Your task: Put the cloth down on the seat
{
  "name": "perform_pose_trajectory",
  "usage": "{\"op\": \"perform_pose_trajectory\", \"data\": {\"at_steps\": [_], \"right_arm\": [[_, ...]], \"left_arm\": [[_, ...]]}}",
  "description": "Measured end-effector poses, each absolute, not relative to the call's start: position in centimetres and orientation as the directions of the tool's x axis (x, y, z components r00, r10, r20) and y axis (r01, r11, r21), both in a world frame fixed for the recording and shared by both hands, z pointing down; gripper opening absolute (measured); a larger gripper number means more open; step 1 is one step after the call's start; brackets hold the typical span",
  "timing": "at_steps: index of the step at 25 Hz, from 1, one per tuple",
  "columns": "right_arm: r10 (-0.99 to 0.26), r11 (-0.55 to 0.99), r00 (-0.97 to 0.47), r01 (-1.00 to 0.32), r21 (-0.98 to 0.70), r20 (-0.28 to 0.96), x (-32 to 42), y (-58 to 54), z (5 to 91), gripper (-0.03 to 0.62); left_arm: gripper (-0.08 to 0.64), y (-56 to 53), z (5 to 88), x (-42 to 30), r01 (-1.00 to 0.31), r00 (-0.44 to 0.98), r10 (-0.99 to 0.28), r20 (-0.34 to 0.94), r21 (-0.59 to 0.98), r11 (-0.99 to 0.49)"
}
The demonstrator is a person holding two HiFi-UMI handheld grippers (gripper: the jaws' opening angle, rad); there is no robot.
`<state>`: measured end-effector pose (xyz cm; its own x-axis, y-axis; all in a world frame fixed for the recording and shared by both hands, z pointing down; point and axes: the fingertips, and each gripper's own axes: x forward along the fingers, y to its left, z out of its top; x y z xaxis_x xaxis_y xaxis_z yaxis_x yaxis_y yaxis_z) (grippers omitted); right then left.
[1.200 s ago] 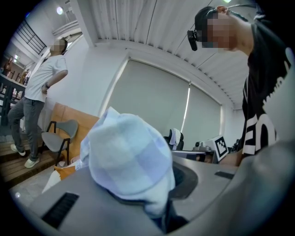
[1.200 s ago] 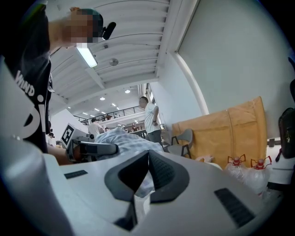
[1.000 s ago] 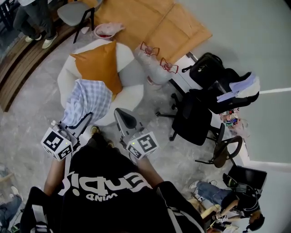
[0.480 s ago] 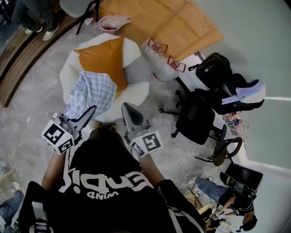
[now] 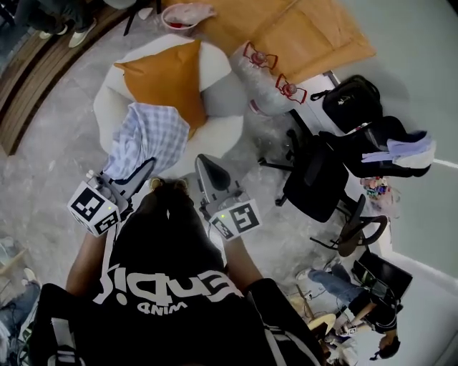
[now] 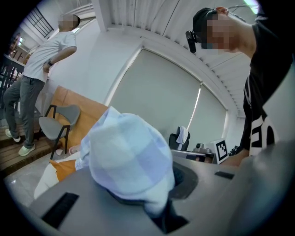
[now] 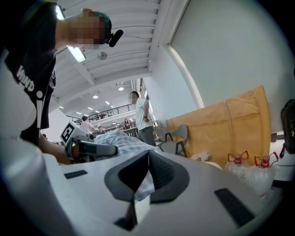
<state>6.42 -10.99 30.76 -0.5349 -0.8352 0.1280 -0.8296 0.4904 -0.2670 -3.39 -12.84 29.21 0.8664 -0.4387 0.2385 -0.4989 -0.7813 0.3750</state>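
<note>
A blue-and-white checked cloth (image 5: 147,136) hangs over the front of the white round seat (image 5: 218,136), below the orange cushion (image 5: 168,82). My left gripper (image 5: 145,169) is shut on the cloth's near edge. In the left gripper view the cloth (image 6: 124,156) bulges up over the jaws and hides their tips. My right gripper (image 5: 205,164) sits to the right of the cloth, apart from it. Its pads meet at the tip (image 7: 148,153) with nothing between them. The cloth (image 7: 120,140) shows behind it.
Bagged water jugs (image 5: 268,86) lean against the seat's right side. Black office chairs (image 5: 315,179) with bags stand further right. Cardboard sheets (image 5: 286,28) lie at the back, with a pink bowl (image 5: 182,14) beside them. People stand at the top left (image 5: 50,21).
The seat and cushion have slid a little higher and to the right in the head view. The left gripper keeps its hold on the cloth. The right gripper stays shut beside it.
</note>
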Motion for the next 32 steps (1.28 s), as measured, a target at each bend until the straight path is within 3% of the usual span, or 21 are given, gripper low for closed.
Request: {"op": "perform_pose_trajectory", "data": {"at_steps": [9, 20, 32], "right_arm": [[-0.777, 0.552, -0.606, -0.786, -0.279, 0.169, 7.6, -13.3, 36.7, 0.021], [-0.793, 0.547, -0.586, -0.806, -0.227, 0.17, 9.0, -14.2, 41.8, 0.021], [-0.756, 0.521, -0.586, -0.808, -0.275, 0.29, 8.3, -13.2, 54.0, 0.021]], "left_arm": [[0.072, -15.9, 37.0, -1.7, -0.535, 0.842, -0.431, 0.323, 0.412, -0.737], [0.072, -16.3, 47.2, -2.6, -0.561, 0.826, -0.423, 0.373, 0.466, -0.684], [0.072, -15.7, 62.8, -2.4, -0.547, 0.833, -0.364, 0.417, 0.518, -0.658]]}}
